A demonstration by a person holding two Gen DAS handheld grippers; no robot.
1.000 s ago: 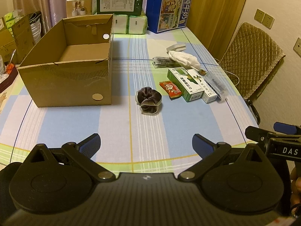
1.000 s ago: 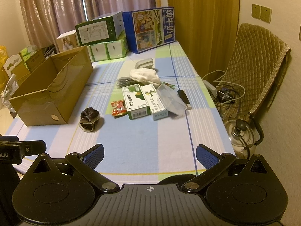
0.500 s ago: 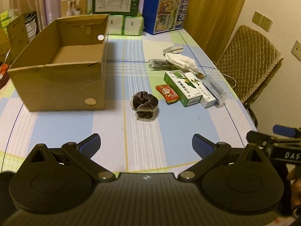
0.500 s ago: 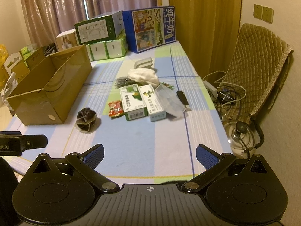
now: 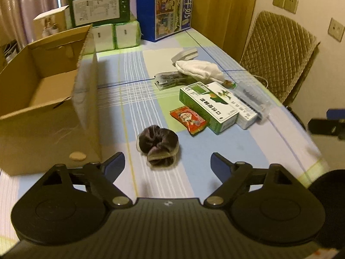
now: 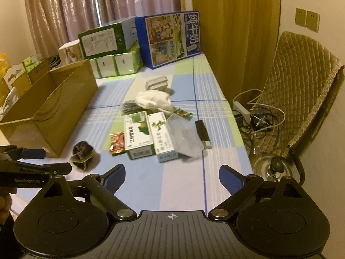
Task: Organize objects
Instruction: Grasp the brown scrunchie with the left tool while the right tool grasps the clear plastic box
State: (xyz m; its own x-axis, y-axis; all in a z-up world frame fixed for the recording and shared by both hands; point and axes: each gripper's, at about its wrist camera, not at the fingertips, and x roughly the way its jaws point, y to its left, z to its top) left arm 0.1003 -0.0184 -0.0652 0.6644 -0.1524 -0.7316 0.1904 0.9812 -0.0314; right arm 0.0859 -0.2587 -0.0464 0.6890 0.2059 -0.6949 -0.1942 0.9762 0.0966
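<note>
The left gripper has come forward and low over the checked tablecloth since half a second ago, so the dark scrunchie that sat well ahead of it then now lies just past its blue fingertips, at 12 o'clock and a touch left of centre. Its jaws stand wide with nothing between them, the same spread as before. The open cardboard box has grown large at 10 o'clock, its near corner close beside the left finger. The red snack packet lies at 1 o'clock beyond the scrunchie, touching the green carton, with the white carton alongside that. The right gripper has also moved in a little toward the table; its jaws are spread wide and empty, hovering over a bare blue patch of cloth. From its camera the scrunchie sits at 10 o'clock, the cartons at 12 o'clock, a clear plastic bag and a black stick-like item at 1 o'clock, and the left gripper's fingers reach in at 9 o'clock.
</note>
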